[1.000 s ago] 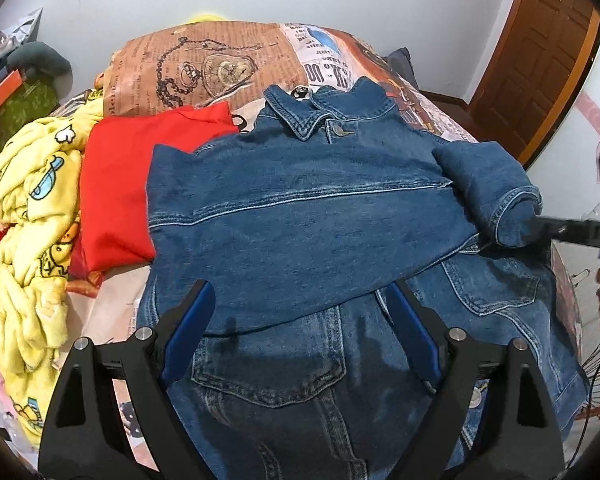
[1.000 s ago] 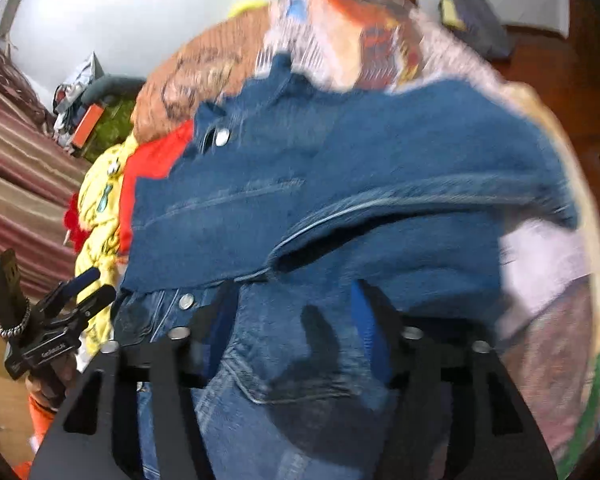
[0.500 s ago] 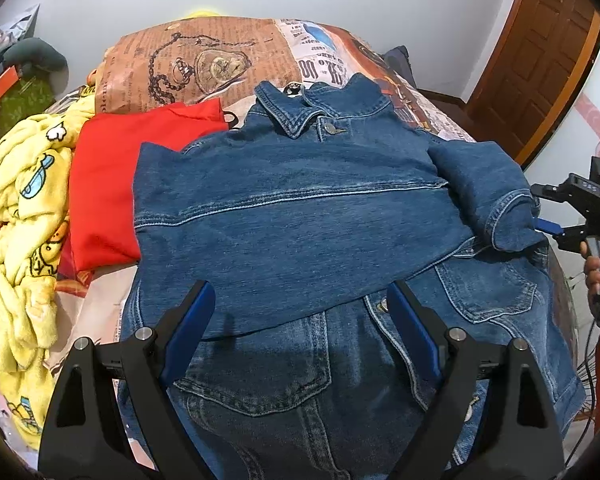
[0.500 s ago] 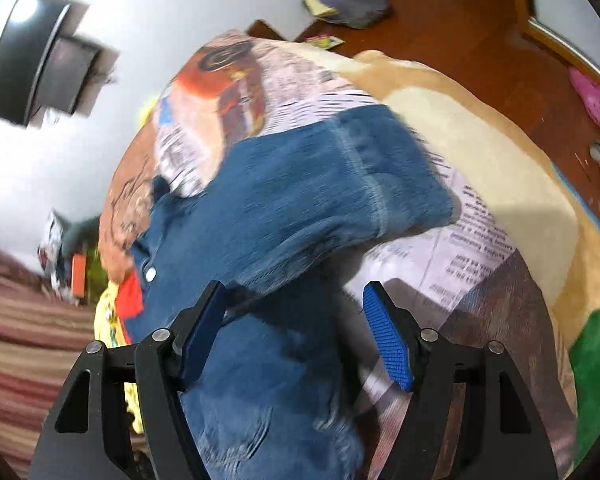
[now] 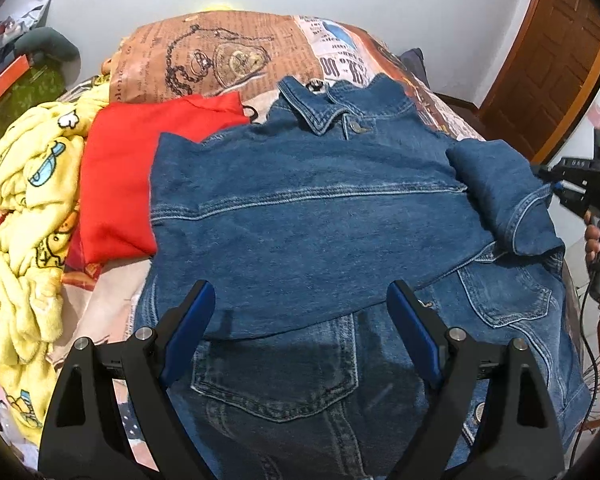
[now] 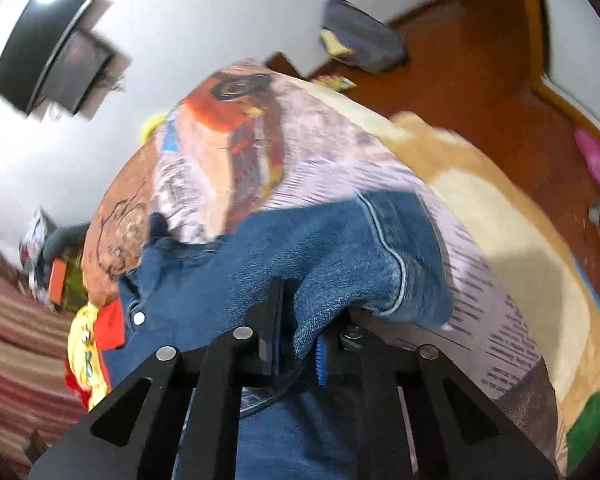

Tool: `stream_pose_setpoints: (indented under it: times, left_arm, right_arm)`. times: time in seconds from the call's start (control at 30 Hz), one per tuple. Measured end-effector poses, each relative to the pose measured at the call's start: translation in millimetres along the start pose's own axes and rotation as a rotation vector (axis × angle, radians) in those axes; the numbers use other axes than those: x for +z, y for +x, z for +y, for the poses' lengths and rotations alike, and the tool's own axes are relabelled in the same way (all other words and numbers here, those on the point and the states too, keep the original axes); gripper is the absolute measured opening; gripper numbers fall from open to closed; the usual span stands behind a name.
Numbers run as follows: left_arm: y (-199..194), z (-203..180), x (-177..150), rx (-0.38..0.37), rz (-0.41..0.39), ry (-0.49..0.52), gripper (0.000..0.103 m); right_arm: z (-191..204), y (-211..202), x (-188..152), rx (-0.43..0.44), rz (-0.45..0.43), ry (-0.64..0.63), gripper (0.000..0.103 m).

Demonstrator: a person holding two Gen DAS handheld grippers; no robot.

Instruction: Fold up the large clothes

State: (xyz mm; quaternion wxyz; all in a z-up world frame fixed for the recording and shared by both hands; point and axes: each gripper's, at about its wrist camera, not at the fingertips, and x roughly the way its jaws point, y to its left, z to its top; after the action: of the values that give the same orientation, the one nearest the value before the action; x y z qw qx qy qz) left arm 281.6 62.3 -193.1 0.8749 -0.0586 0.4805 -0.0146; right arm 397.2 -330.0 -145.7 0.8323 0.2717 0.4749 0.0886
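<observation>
On the bed (image 5: 228, 56), right claw (image 6: 300, 344) just clamped on jacket (image 5: 308, 216) cuff (image 6: 380, 280) at three o'clock; left claw (image 5: 300, 332) spread, hovering at six.

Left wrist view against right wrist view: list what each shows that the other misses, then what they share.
Left wrist only: the open left gripper hovering over the jacket's folded front, the chest pockets, the wooden door, and the right gripper seen from outside at the cuff.

Right wrist only: the right gripper's jaws, which have just been closing, shut on the sleeve cuff, a wall-mounted screen, a pink thing on the floor.

Both: jacket, collar, red garment, yellow blanket, printed bedspread.
</observation>
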Motion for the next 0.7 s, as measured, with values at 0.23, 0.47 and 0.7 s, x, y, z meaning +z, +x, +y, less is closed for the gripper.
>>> stream_pose_setpoints:
  times: [0.23, 0.47, 0.7]
  left_arm:
    - [-15.5, 14.0, -1.0, -0.004, -0.043, -0.020, 0.088]
    - [-37.1, 35.5, -6.4, 0.006, -0.091, -0.051, 0.087]
    - [-52.9, 69.6, -20.0, 0.027, -0.104, -0.113, 0.087]
  right_arm:
    - [95.7, -26.3, -4.6, 0.069, -0.046, -0.250, 0.008]
    - [200.1, -22.9, -53.0, 0.223, 0.037, -0.466, 0.008]
    - [243.8, 48.0, -130.4, 0.228, 0.264, -0.589, 0.008]
